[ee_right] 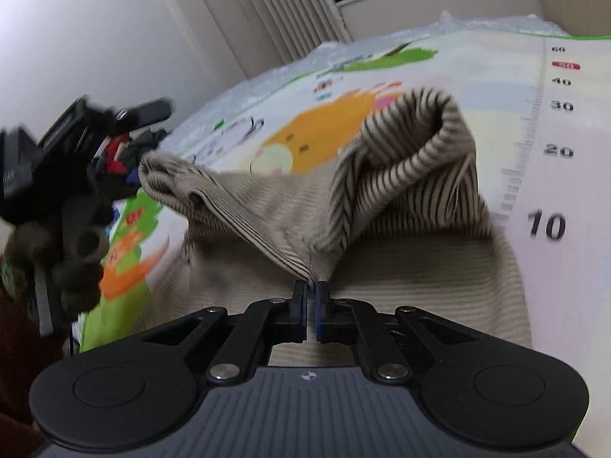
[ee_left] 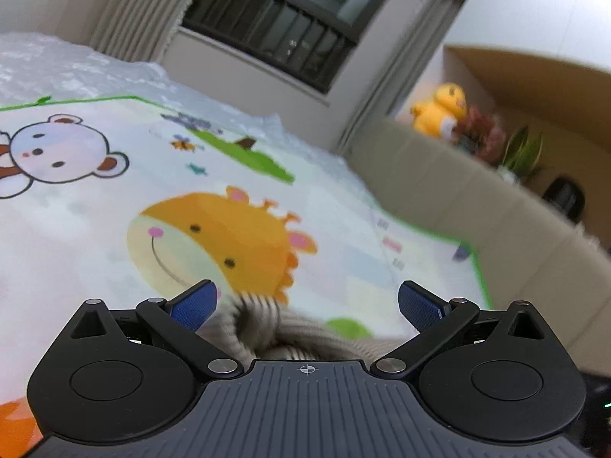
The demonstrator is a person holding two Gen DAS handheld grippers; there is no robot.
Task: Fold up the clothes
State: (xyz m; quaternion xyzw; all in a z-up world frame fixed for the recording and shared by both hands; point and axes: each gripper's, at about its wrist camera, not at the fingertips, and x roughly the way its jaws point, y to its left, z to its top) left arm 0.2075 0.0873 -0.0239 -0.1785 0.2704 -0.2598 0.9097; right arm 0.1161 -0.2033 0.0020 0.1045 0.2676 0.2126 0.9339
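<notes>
A beige ribbed knit sweater (ee_right: 401, 267) lies on a cartoon play mat (ee_right: 553, 191), one sleeve or cuff (ee_right: 412, 145) raised in a striped loop. My right gripper (ee_right: 312, 286) is shut on a pinched fold of the sweater's ribbed edge, which is stretched up and left to a bunched corner (ee_right: 160, 175). That corner ends at my blurred left gripper (ee_right: 126, 141). In the left wrist view my left gripper (ee_left: 307, 301) is open, blue pads wide apart, with a rumpled bit of sweater (ee_left: 267, 324) low between them; whether it touches the pads is unclear.
The mat (ee_left: 95, 229) shows a giraffe and a bear, with crinkled plastic sheet (ee_left: 57, 65) beyond its far edge. A beige padded ledge (ee_left: 458, 206) runs along the right, holding a yellow plush toy (ee_left: 443, 110) and a plant (ee_left: 523, 152). Curtains and a dark window (ee_left: 275, 26) stand behind.
</notes>
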